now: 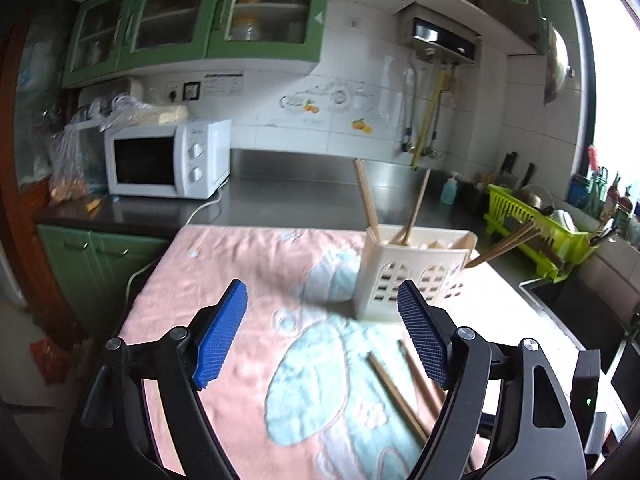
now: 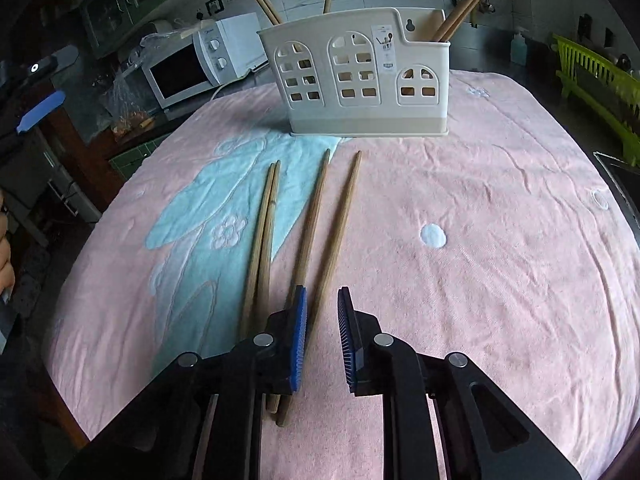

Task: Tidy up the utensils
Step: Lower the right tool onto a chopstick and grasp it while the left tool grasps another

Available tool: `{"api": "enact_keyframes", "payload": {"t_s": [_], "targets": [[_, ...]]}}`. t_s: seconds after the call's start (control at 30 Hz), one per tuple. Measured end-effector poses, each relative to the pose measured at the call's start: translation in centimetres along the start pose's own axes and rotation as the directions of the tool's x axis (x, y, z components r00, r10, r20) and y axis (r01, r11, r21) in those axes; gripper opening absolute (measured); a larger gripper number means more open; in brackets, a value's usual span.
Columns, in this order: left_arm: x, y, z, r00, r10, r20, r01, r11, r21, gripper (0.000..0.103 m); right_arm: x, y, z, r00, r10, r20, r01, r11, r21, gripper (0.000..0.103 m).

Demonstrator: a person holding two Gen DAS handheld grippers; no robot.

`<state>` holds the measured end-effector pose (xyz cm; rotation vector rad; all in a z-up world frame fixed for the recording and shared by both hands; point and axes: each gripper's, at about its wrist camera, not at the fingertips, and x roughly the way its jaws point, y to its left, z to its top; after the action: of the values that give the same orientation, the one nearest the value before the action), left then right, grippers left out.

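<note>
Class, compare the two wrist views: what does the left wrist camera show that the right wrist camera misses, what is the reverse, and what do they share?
Left only: the wall heater and the left gripper, wide open over the towel.

Right only: all four loose chopsticks in full, and the right gripper, nearly closed with nothing pinched.

Both: the white caddy holding chopsticks, pink towel, microwave, green rack.

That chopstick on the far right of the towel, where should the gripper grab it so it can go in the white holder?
Probably best at its thick near end. The rightmost chopstick lies flat on the towel, apart from the others, tip pointing at the holder. The right gripper hangs over that end, so come straight down from above, one finger on each side across the stick.
</note>
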<state>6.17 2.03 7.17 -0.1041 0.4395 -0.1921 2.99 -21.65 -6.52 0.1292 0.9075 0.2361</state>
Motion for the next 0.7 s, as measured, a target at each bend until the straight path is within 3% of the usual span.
{"api": "enact_keyframes", "payload": {"t_s": [0.27, 0.7], "targets": [[0.2, 2.6, -3.3, 0.996, 0.054, -0.066, -0.056, 0.998, -0.035, 0.081, 1.5, 0.7, -0.8, 0.998, -0.038, -0.047, 0.038, 0.999, -0.006, 0.012], [1.2, 2.1, -7.7, 0.982, 0.014, -0.186, -0.027, 0.997, -0.066, 0.081, 1.0, 0.3, -1.6, 0.984, -0.177, -0.032, 0.173, 0.979, -0.105, 0.007]]}}
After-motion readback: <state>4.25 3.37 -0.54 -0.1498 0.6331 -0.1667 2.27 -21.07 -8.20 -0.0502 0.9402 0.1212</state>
